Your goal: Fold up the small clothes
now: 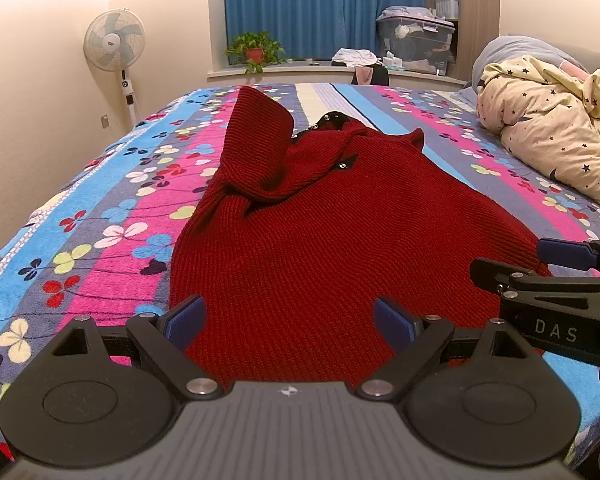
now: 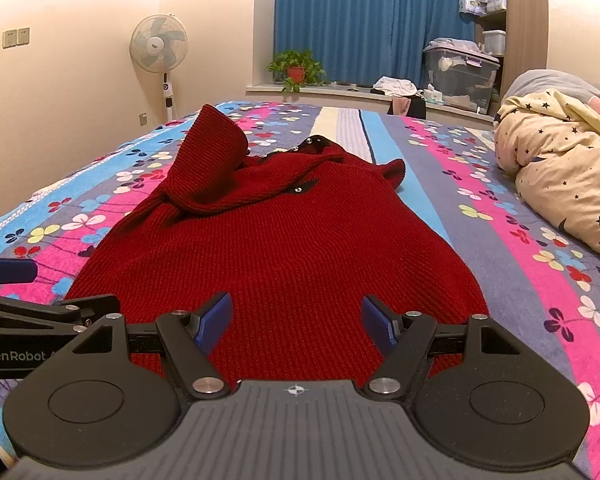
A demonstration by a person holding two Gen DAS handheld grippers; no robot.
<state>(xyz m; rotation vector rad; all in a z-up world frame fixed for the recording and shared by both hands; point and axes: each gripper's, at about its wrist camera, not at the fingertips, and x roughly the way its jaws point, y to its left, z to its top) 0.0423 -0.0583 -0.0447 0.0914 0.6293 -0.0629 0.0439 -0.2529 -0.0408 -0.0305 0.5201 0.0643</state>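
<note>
A dark red knitted sweater [image 1: 308, 236] lies lengthwise on the bed, hem nearest me, collar with metal studs at the far end. Its left sleeve [image 1: 256, 148] is folded in over the chest. My left gripper [image 1: 290, 322] hovers open over the hem's left part, nothing between its blue pads. The right gripper [image 1: 512, 264] shows at the right edge of the left wrist view. In the right wrist view the same sweater [image 2: 284, 248] fills the middle, and my right gripper [image 2: 296, 322] stands open above the hem. The left gripper's blue fingertip [image 2: 8, 270] shows at the left edge.
The bed carries a striped floral cover [image 1: 112, 216]. A cream star-print duvet [image 1: 556, 132] is bunched at the right. Beyond the bed are a standing fan [image 1: 114, 40], a potted plant [image 1: 256, 50] on the sill, blue curtains and a storage bin [image 1: 416, 42].
</note>
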